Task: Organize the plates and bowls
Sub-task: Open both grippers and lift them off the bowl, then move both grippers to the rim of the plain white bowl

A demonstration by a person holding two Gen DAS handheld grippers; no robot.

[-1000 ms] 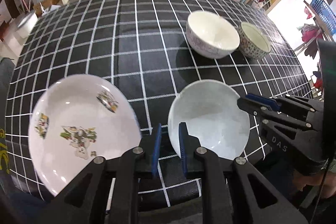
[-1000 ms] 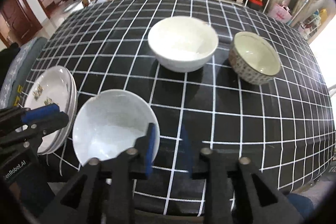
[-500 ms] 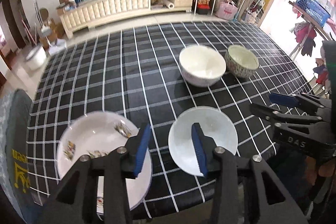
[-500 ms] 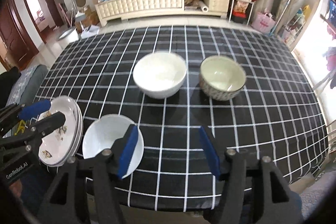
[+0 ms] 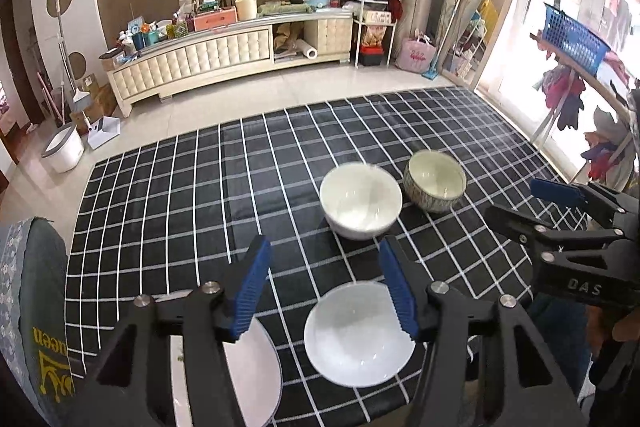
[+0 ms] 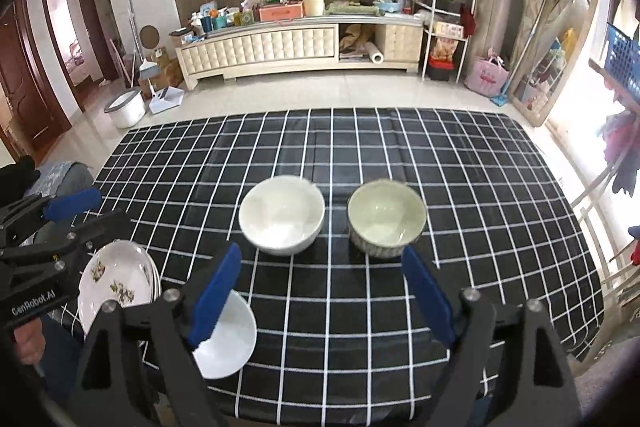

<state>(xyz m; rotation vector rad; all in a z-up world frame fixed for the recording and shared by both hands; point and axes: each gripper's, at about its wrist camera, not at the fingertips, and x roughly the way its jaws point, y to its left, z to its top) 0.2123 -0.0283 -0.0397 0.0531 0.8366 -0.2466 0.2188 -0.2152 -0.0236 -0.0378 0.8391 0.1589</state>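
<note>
black tablecloth [image 6: 460, 211] with a white grid. near left, white plates [image 6: 116, 283] with small floral prints beside a plain white shallow bowl [image 5: 360, 335]. farther off, a plain white bowl [image 6: 282, 215] and a pale green, speckle-sided bowl [image 6: 386, 219].

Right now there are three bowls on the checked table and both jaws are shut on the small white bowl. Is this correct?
Not quite. The three bowls are there, but the right wrist view shows both sets of jaws open and holding nothing; the small white bowl sits free on the table.
</note>
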